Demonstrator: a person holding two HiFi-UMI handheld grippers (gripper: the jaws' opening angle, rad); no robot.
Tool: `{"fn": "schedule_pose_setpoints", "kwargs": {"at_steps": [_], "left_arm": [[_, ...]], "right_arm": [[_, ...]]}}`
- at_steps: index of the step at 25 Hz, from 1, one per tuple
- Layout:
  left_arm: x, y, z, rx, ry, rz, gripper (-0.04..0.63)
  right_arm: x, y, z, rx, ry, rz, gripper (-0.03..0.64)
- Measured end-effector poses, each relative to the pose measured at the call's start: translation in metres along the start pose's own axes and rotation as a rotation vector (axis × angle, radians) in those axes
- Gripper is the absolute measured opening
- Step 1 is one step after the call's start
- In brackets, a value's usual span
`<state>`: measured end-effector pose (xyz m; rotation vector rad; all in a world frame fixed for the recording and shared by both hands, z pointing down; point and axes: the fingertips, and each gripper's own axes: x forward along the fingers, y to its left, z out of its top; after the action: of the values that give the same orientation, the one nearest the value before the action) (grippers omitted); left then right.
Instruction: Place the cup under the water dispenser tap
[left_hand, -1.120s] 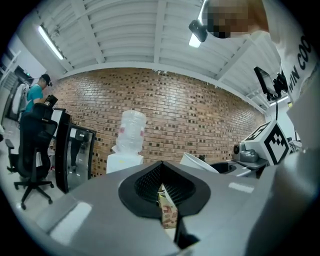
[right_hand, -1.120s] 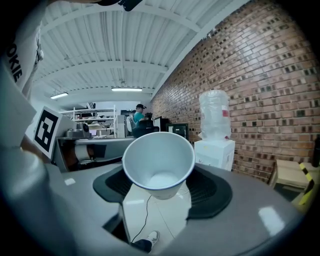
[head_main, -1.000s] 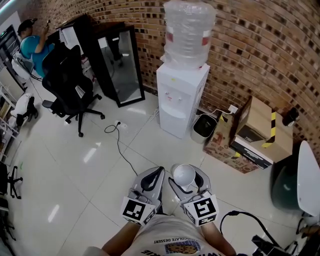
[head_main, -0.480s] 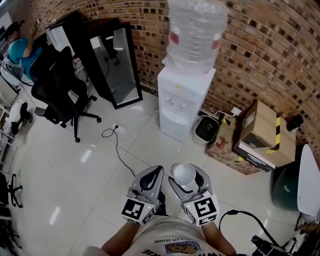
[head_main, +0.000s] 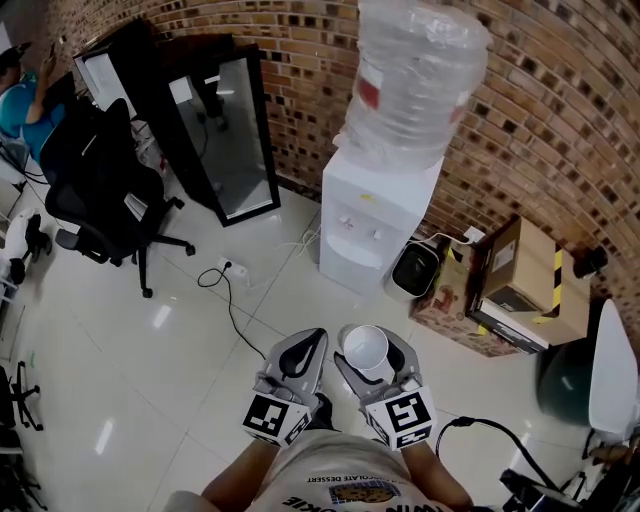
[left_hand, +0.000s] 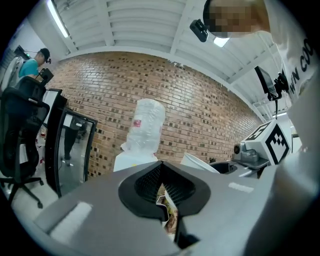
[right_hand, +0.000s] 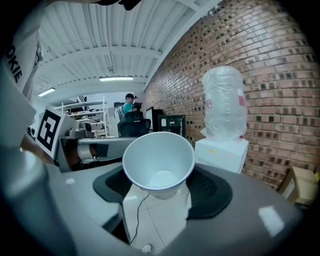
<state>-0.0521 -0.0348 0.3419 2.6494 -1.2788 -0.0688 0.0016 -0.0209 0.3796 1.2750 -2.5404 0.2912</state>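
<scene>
Cup (head_main: 366, 346), white, empty, upright: pinched at its sides between the wide-set jaws of right gripper (head_main: 372, 352), in front of water dispenser (head_main: 378, 215) and well apart from it. Left gripper (head_main: 306, 348): just beside the right, likewise short of the dispenser, jaws pressed together on nothing. Bottle (head_main: 415, 75): inverted atop the dispenser.
</scene>
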Motion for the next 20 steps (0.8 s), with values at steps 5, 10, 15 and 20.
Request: {"fn": "schedule_pose_setpoints", "kwargs": {"at_steps": [5,10,15,20], "left_arm": [[0.012,0.029,0.007,-0.009,-0.007,-0.012,-0.009],[0.022,0.044,0.010,-0.008,-0.010,-0.034,-0.009],[0.033,0.053,0.007,-0.015,0.001,-0.052,-0.009],[0.041,0.058,0.000,-0.019,0.019,-0.062,-0.009]], "right_arm": [[0.031,-0.002,0.015,-0.024,0.003,-0.011,0.333],[0.049,-0.006,0.024,-0.042,-0.001,-0.028,0.333],[0.062,-0.011,0.023,-0.030,0.008,-0.042,0.333],[0.073,-0.017,0.021,-0.029,0.016,-0.050,0.333]]}}
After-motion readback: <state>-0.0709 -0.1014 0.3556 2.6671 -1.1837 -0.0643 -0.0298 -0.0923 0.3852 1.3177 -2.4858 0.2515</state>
